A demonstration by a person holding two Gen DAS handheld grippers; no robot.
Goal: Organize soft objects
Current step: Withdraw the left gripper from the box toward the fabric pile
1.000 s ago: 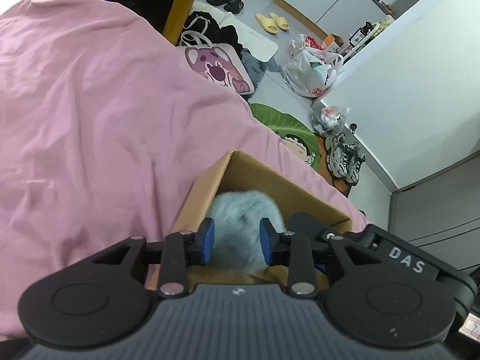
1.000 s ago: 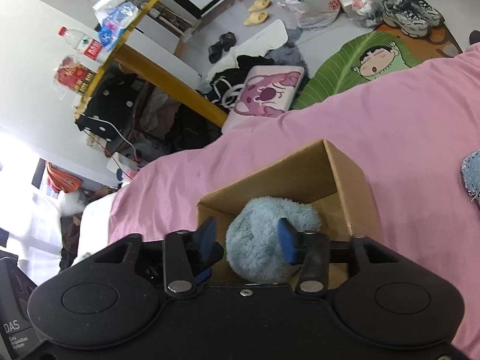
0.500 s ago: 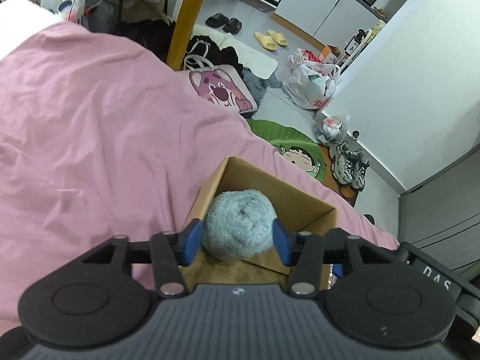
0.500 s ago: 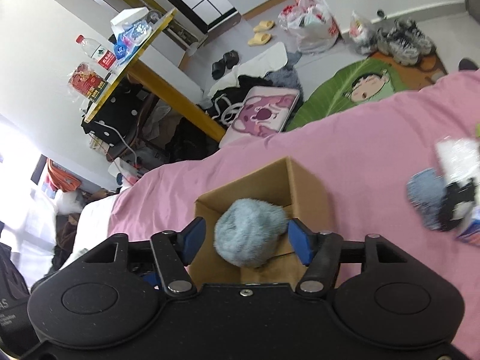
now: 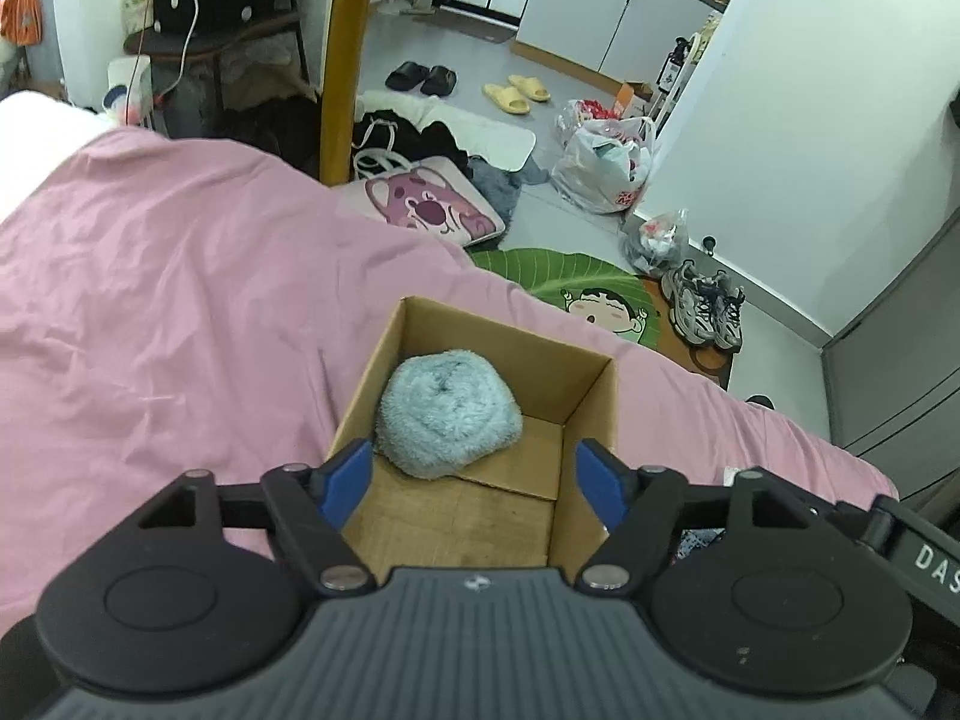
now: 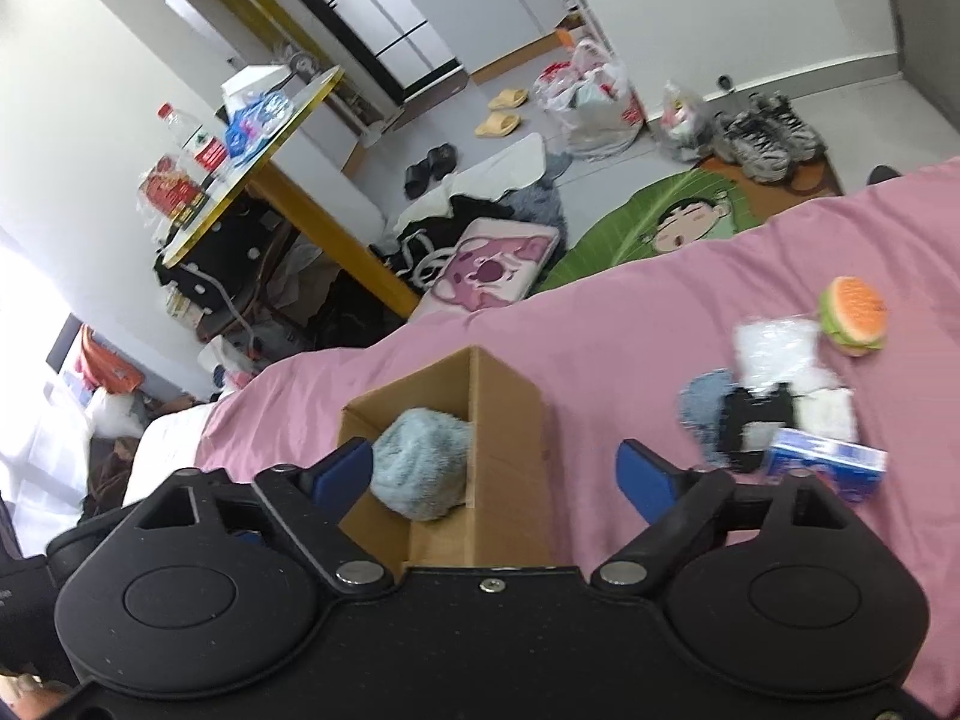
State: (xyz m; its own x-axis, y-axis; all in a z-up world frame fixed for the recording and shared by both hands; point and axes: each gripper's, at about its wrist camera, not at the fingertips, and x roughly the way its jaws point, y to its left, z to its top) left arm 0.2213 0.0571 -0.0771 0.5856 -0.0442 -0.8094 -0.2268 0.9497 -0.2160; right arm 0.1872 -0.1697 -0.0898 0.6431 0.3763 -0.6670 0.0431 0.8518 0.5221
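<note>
And that's the drop made: the fluffy blue bundle [image 5: 447, 417] sits inside the cardboard box [image 5: 591, 396], tucked against its far left wall, with bare cardboard floor showing beside it. The left gripper [image 5: 474, 474] has just been opening, its jaws now wide and straddling the near part of the box with nothing pressed between the pads; the right gripper [image 6: 495, 468] has just been opening too, jaws spread wide, and the bundle in the box seen past its left pad, not touched. So the placing step looks finished, and the next call is a fresh pick. Over on the right side of the pink bedspread [image 5: 180, 300] waits a loose cluster: a burger-shaped plush [image 6: 852, 315], a white bag [image 6: 774, 345], a bit of denim-blue cloth [image 6: 705, 405] and a blue-and-white pack [image 6: 828, 462], blurred but lying close together. The right gripper is nearer them and needs to swing that way. Open bedspread lies between box and cluster, so room is good; the bed's far edge drops to a cluttered floor just behind the box.
</note>
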